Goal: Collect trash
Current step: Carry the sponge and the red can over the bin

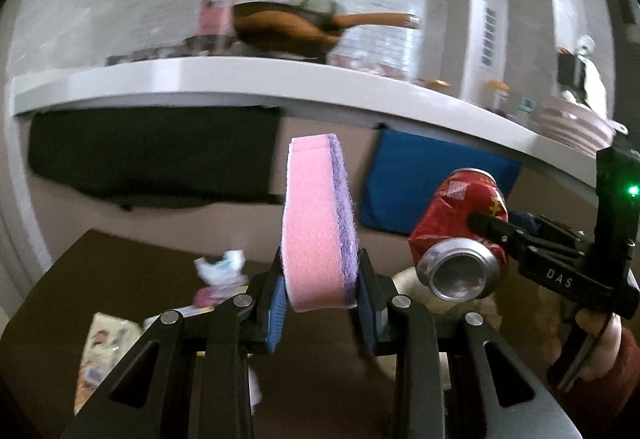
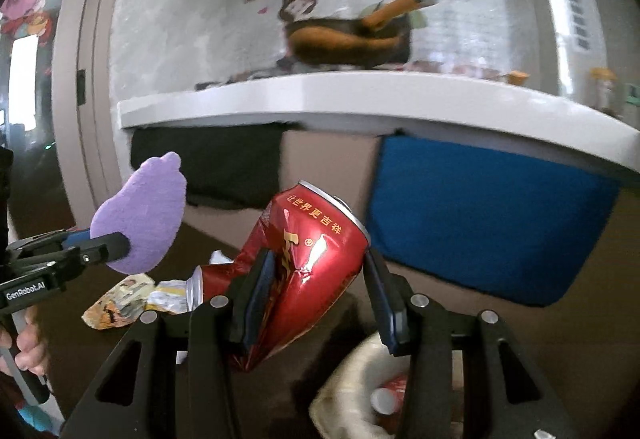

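My left gripper [image 1: 320, 299] is shut on a pink and purple sponge [image 1: 316, 223], held upright in the air above the dark table [image 1: 120, 279]. It also shows in the right wrist view as a purple shape [image 2: 140, 215] at the left. My right gripper [image 2: 316, 287] is shut on a crushed red drink can [image 2: 304, 263], lifted above the table. The can also shows in the left wrist view [image 1: 460, 235], to the right of the sponge. A whitish bag [image 2: 352, 387] lies open below the right gripper, with another red can [image 2: 390, 395] inside.
Crumpled wrappers [image 2: 124, 299] and another crushed can [image 2: 212, 279] lie on the table; wrappers also show in the left wrist view [image 1: 220, 271]. A white counter [image 1: 240, 79] runs behind, with black [image 1: 152, 155] and blue [image 2: 488, 215] cloths hanging below it and a pan [image 2: 348, 39] on top.
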